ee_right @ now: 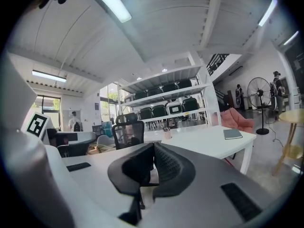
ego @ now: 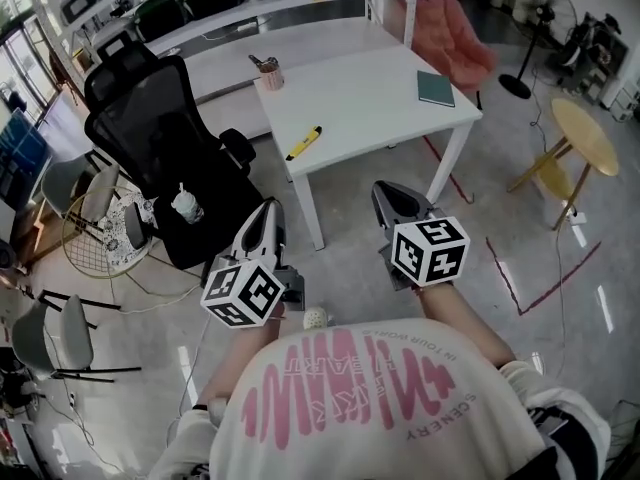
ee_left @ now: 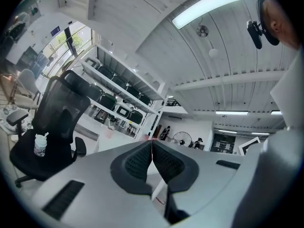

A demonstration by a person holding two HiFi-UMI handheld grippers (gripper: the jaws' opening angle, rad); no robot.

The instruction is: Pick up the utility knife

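In the head view, I see the white rectangular table (ego: 370, 108) ahead of me and the slim yellow-and-black utility knife (ego: 304, 142) lying flat on it near its front left edge, untouched. A pink cup of pens (ego: 269, 75) stands at the table's far left corner and a dark green notebook (ego: 435, 88) lies by the right edge. Both tools are short of the table and well apart from the knife. My left gripper (ego: 271, 208) points toward the table's left leg, beside a black mesh office chair (ego: 150, 138) that has a small clear bottle (ego: 186, 205) on its seat. My right gripper (ego: 386, 190) points toward the table's front edge. A round wooden side table (ego: 585, 133) stands off to the right.

In the left gripper view, the left gripper (ee_left: 152, 142) has its ribbed black pads clenched tip to tip with nothing between them. The chair (ee_left: 54, 122) and bottle (ee_left: 40, 144) sit to its left. I cannot make out the knife here.

In the right gripper view, the right gripper (ee_right: 153, 149) is likewise clenched and empty. The table (ee_right: 209, 144) lies beyond it with the notebook (ee_right: 232, 134) and cup (ee_right: 167, 134) on top. The knife is too small to pick out.
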